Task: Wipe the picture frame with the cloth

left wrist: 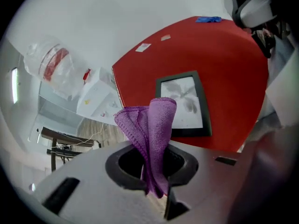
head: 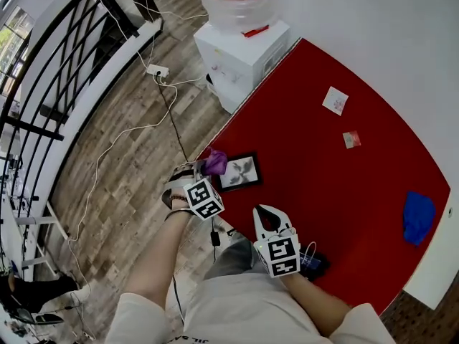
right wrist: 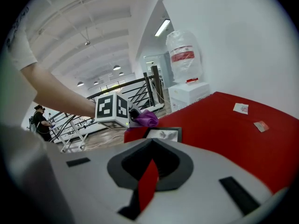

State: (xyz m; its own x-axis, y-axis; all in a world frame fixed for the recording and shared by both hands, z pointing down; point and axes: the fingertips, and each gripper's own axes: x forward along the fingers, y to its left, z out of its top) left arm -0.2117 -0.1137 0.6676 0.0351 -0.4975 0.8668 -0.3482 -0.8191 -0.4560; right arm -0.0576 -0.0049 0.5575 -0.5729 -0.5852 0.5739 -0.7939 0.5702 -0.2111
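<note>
Plainly, in the head view the left gripper (head: 201, 170) was clenched on the purple cloth (head: 214, 162), which bunched past its fingertips, just above the near corner of the picture frame (head: 239, 172). The frame lay flat on the red table (head: 337, 192) close to the edge, with the floor just behind the fingers. A wipe pushed toward that edge would likely slide the frame off, since nothing held it. The right gripper (head: 262, 211) hung closed and empty, well to the side of the frame, not bracing it.

In the left gripper view the fingers pinched only a narrow fold of cloth low down. The loose bundle stood upright beyond them, with the frame ahead and not yet touched. So slim a hold could let the cloth drag out under friction. A blue rag (left wrist: 208, 19) lay far beyond, clear of the path.

In the right gripper view the jaws met on nothing, with only a sliver of table showing between them. Beyond its fingertips were a water dispenser (right wrist: 189, 92) off the table and two paper cards (right wrist: 242, 108), none of them obstructing.
</note>
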